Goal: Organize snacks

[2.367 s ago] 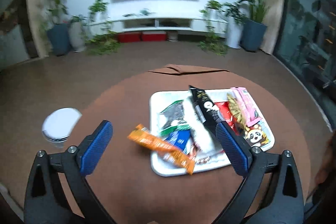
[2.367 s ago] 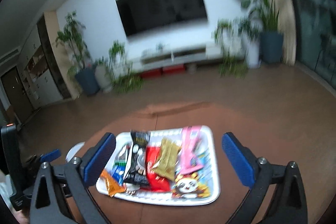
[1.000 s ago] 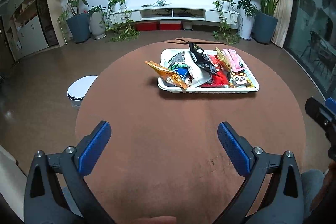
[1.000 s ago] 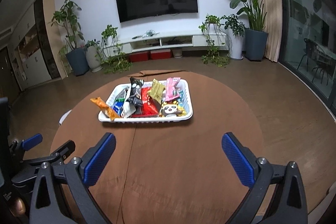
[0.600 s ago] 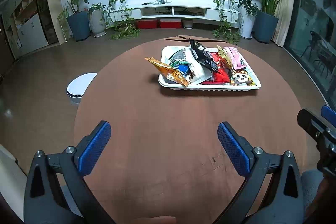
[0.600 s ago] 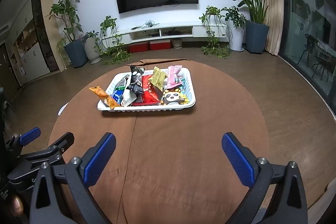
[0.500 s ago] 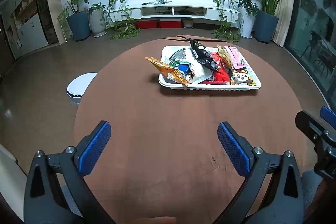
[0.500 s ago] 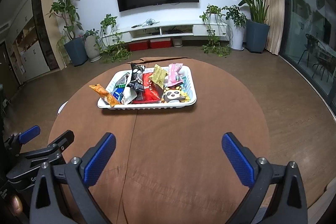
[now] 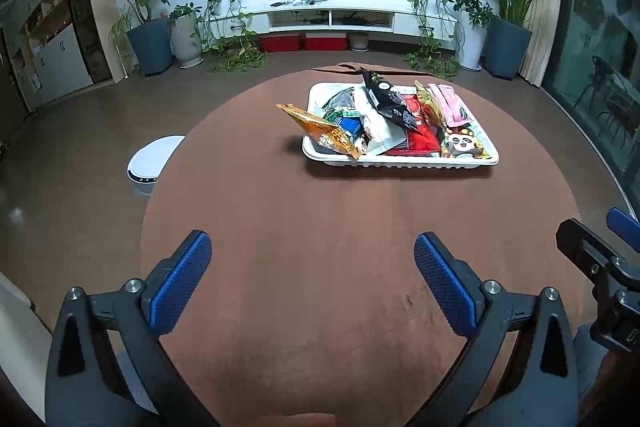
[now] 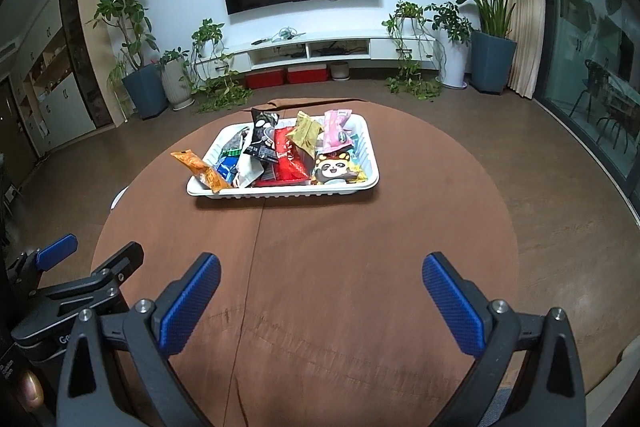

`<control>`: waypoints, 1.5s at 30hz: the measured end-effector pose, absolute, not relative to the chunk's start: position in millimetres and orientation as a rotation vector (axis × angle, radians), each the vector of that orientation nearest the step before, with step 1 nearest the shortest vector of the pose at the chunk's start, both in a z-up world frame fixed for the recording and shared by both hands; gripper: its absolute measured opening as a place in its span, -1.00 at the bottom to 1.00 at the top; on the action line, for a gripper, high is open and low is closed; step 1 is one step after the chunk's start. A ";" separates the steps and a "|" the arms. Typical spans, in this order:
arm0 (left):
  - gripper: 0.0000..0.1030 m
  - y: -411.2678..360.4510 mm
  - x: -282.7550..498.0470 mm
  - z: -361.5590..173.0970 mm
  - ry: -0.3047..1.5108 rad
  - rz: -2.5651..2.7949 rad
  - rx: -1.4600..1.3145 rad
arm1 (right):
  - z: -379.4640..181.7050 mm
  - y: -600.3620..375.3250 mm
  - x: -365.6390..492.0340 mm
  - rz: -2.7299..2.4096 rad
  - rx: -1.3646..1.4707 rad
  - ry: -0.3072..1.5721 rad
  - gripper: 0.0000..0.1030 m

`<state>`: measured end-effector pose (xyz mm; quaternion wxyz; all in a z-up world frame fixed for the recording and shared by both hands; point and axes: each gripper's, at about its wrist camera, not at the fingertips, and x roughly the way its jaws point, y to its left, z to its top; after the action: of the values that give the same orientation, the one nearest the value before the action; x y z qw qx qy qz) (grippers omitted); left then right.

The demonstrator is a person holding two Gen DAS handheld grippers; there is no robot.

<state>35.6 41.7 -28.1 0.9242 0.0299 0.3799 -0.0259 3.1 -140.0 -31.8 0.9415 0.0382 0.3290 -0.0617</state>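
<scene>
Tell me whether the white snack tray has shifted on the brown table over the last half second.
No. The white snack tray sits by the same tablecloth crease.

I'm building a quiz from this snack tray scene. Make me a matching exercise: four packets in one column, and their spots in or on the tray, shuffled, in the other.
Column 1:
1. orange packet
2. panda packet
3. pink packet
4. black packet

Column 2:
A. near right corner of the white tray
B. propped up, left of the red packet
C. sticking out over the tray's left edge
D. far right, behind the panda

Pairs: 1-C, 2-A, 3-D, 4-B
</scene>
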 end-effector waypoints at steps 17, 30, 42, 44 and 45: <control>0.99 42.6 38.9 -34.5 0.791 -0.045 0.063 | -33.6 -142.3 6.1 -0.130 0.081 0.689 1.00; 0.99 43.0 39.5 -35.5 0.792 -0.046 0.063 | -39.5 -139.6 7.0 -0.125 0.079 0.702 1.00; 0.99 43.7 39.2 -38.4 0.796 -0.043 0.063 | -46.7 -140.2 6.1 -0.121 0.078 0.718 1.00; 0.99 43.8 39.1 -39.9 0.798 -0.041 0.067 | -46.7 -140.0 6.0 -0.121 0.078 0.718 1.00; 0.99 43.7 39.6 -40.7 0.799 -0.041 0.068 | -47.4 -139.8 5.3 -0.120 0.077 0.719 1.00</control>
<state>39.6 43.7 -40.7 0.9204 0.0329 0.3890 -0.0200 5.3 -139.8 -47.4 0.9336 0.0374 0.3514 -0.0588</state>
